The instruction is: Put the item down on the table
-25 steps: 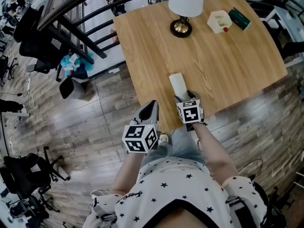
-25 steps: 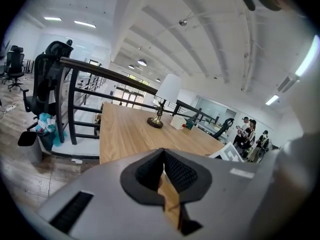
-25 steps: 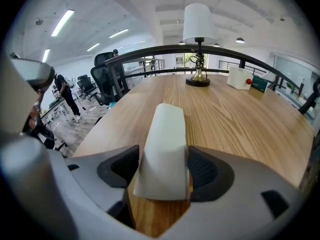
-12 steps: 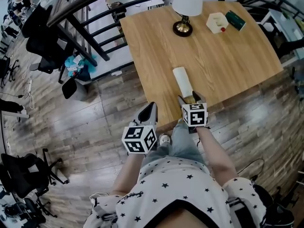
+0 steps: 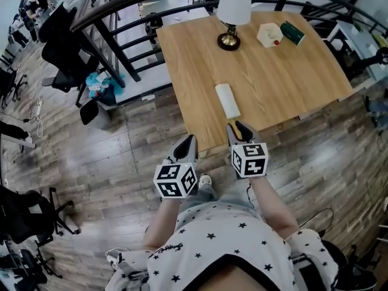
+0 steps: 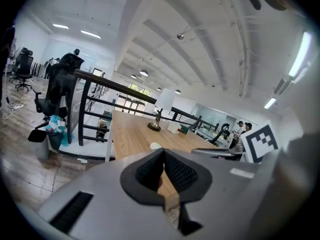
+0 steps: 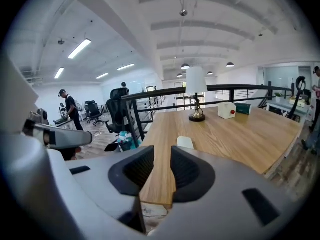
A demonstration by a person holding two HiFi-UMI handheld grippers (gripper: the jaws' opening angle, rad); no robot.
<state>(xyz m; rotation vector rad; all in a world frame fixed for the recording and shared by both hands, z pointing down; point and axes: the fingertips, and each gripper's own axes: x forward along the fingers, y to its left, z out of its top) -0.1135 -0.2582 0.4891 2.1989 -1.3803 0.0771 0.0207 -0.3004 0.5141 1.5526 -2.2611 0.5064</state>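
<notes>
Roll (image 5: 227,100) is down on the table (image 5: 291,71), lying flat near the front edge. Right gripper (image 5: 237,127) sits just behind the roll's near end and isn't gripping it. Jaws are part open and closing, nothing between them. The right gripper view shows only bare tabletop in the gap, with the roll ahead and clear. Left gripper (image 5: 188,141) hangs just off the table edge to the left, jaws together, empty.

Key geometry: the roll's long axis runs away from the person, nearly in line with the right gripper, far end leaning slightly left. Right is the nearer tool.

Placement looks done. My read: back the right gripper straight out along that axis, not sideways, so it doesn't nudge the roll.
</notes>
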